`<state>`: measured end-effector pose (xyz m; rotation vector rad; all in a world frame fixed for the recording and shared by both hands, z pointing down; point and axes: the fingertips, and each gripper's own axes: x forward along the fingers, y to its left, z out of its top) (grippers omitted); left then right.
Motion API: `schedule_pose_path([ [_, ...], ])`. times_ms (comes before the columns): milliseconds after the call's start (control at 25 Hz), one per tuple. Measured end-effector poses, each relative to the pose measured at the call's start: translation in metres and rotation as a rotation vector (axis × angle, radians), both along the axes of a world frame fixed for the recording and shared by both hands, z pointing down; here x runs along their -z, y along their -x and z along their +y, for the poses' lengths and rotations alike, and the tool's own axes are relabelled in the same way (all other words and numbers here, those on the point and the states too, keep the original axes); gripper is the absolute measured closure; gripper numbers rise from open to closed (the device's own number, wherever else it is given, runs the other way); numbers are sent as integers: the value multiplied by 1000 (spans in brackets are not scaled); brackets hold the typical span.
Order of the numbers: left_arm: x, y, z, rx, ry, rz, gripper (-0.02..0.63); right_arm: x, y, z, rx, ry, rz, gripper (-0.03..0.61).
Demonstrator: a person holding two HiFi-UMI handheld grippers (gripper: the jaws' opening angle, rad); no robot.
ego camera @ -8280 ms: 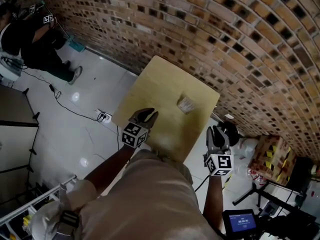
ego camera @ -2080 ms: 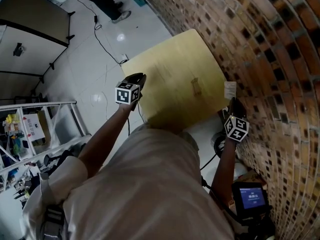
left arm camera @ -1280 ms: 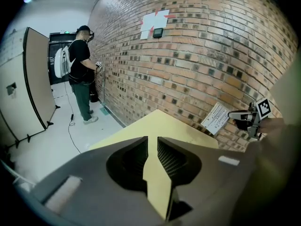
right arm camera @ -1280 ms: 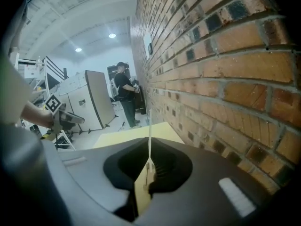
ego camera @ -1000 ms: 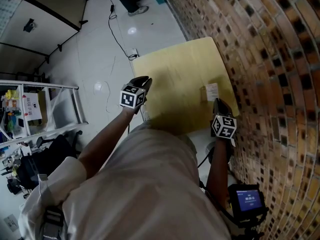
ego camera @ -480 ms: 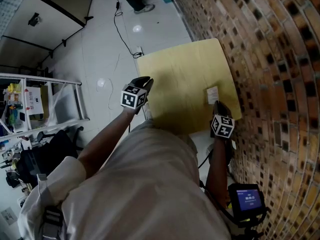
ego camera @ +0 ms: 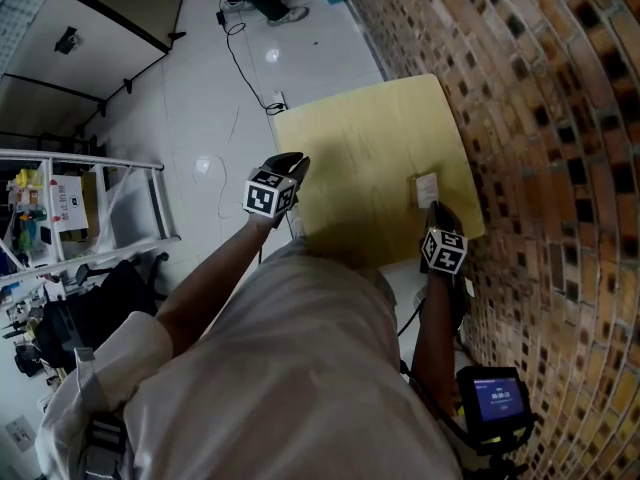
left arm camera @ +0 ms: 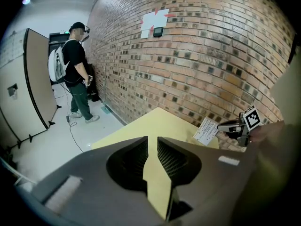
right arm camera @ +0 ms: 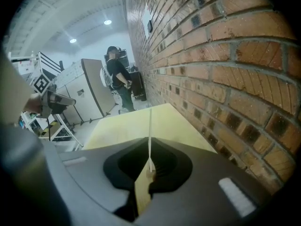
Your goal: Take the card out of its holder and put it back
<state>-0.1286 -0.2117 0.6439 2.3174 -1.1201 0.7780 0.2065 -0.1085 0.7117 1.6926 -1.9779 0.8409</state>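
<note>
At about 4 o'clock on the counter (ego camera: 350, 158), close to the brick wall (ego camera: 540, 118), the card (ego camera: 427, 188) stands clear of the surface in the right hand-held gripper (ego camera: 434, 210). That gripper is clenched on the card's near end. Along its own jaws the card shows edge-on as one thin, straight white line rising toward 12 o'clock. Holding it by one end leaves the far end free, which I judge suits lining it up with a slot. It stays straight without drooping, so it is probably stiff stock rather than soft paper. From the left gripper view it is a small flat white rectangle with rows of fine dark print, tilted, at roughly 3 o'clock.

The left hand-held gripper (left arm camera: 152, 142) sits at the counter's 8 o'clock edge, well apart from the card. Its jaws are a little apart with only the counter showing through the gap, so it grasps nothing. My guess is that it waits there to steady the holder when needed. The holder itself I cannot pick out for certain in any view.

The counter is a pale yellow slab with rounded corners and a smooth matt top with faint grain. The wall is rough brick in mixed reds and browns with dark recessed gaps. The jaws are matt black plastic with ribbed inner faces, which should grip the thin card without slipping.
</note>
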Motion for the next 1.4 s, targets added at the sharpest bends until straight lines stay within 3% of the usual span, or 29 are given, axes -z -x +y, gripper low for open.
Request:
schedule_pose_path([
  [1400,0,0,3,-8,16,-33,532,-57,9,3,-23,54,-44,563],
])
